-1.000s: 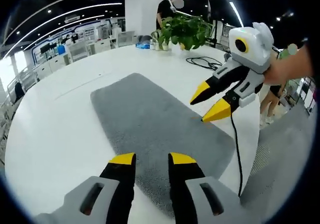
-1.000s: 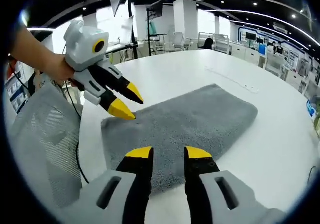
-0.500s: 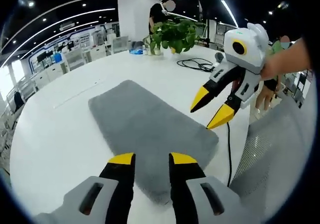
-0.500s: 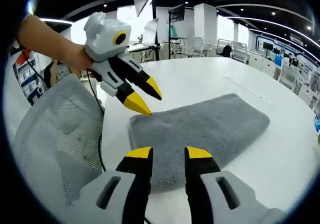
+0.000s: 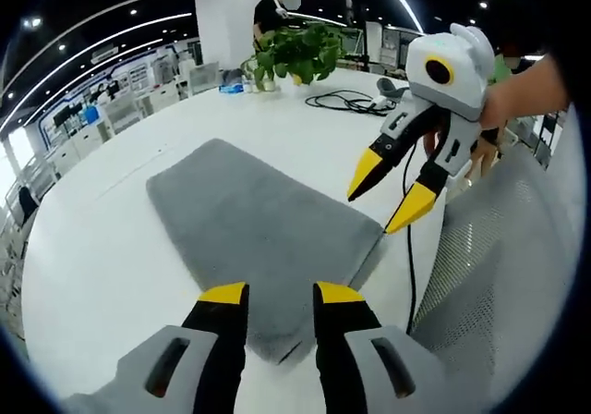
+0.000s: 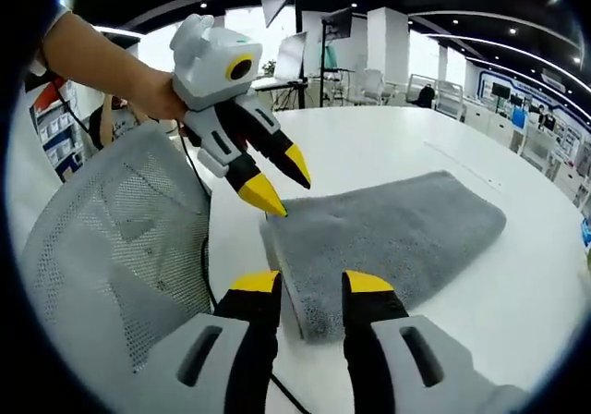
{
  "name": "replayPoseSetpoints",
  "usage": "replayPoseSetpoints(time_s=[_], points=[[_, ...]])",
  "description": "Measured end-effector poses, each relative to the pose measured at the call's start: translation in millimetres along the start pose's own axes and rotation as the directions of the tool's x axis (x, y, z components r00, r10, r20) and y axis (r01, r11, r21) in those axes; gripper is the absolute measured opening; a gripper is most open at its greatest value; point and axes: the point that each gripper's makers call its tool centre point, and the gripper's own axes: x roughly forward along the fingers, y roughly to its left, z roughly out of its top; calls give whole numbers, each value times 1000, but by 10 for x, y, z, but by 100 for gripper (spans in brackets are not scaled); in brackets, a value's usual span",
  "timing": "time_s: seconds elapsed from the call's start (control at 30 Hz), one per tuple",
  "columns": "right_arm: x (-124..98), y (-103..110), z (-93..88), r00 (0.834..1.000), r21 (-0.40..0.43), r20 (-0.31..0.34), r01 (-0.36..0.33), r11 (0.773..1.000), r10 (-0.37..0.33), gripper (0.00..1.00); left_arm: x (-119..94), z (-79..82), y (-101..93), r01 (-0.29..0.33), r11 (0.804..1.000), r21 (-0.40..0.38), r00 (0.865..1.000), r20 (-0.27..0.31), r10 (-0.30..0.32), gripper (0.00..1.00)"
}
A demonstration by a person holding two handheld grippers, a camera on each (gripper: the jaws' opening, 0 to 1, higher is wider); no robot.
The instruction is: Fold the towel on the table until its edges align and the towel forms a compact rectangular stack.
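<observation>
A grey towel (image 5: pixel 245 215) lies flat on the round white table (image 5: pixel 102 248) as a long rectangle, its near end at the table's edge. In the right gripper view the towel (image 6: pixel 397 234) shows a thick near edge. My left gripper (image 5: pixel 282 296) is open above the towel's near end. The same left gripper (image 6: pixel 280 181) has its lower yellow tip just over a near corner. My right gripper (image 6: pixel 311 285) is open too, nothing between its jaws. Seen from the left, the right gripper (image 5: pixel 388 192) hovers over the other near corner.
A grey mesh chair back (image 6: pixel 120 248) stands right against the table's near edge, seen also as the chair (image 5: pixel 499 275). A black cable (image 5: pixel 411 275) runs down between them. A potted plant (image 5: pixel 295 54) and a coiled cable (image 5: pixel 346 102) sit at the table's far side.
Both cameras have drawn back toward the table's near edge, so the chair takes more of each view. The grippers stay open over the near corners. The towel lies as before.
</observation>
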Motion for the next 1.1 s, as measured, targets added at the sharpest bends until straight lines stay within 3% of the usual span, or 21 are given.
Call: replayPoseSetpoints(time_s=[0.2, 0.47, 0.8, 1.0, 1.1], points=[[-3, 90, -29, 1000, -20, -11, -22, 1000, 22, 25, -32, 61, -56, -6, 1000, -9, 1000, 11, 6, 28], [-24, 107, -147, 999, -57, -41, -30, 998, 28, 24, -54, 27, -116, -14, 998, 54, 999, -36, 16, 27], [17, 107, -333, 994, -118, -103, -49, 992, 37, 22, -18, -106, -50, -15, 994, 109, 994, -109, 27, 27], [132, 91, -450, 984, -136, -173, -73, 988, 48, 22, 43, -273, -86, 52, 978, 200, 985, -170, -17, 27], [165, 63, -486, 980, -138, -196, -56, 989, 28, 22, 59, -449, -78, 106, 954, 281, 969, -246, -35, 27]])
